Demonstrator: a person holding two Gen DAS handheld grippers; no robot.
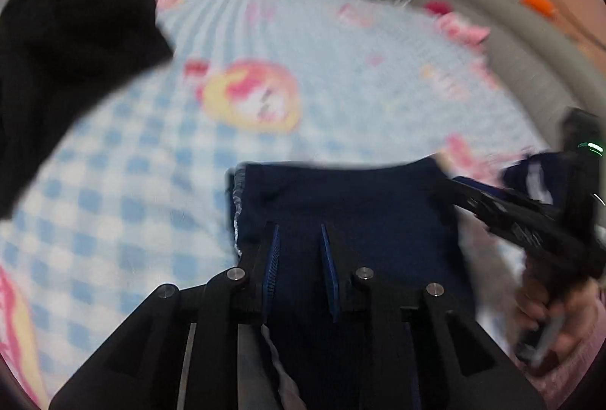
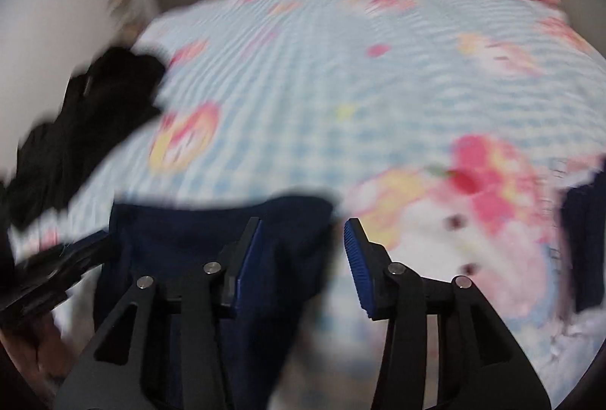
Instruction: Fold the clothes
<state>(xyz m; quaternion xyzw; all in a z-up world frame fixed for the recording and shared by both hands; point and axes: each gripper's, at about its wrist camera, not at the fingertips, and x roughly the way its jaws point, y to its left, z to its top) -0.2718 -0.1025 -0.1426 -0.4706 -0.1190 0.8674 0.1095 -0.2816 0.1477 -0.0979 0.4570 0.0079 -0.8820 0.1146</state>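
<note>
1. The navy garment (image 1: 341, 197) lies on the bed (image 1: 151, 163) at its near edge, just in front of both grippers, with a folded top edge running across. The black garment (image 1: 57, 50) sits well apart at the far left.
2. The left gripper (image 1: 299, 239) has its jaws slightly parted over the navy cloth; the pads do not appear to pinch it, though blur makes this uncertain.
3. The right gripper (image 2: 303, 232) stands with jaws apart at the garment's right edge; its left pad is against the cloth and its right one is over bare sheet.
4. Judgement: the fold looks just laid. To do it well, press both corners flat and keep the edges aligned.
5. Risk: a pad snagging the cloth drags the fold open.
</note>
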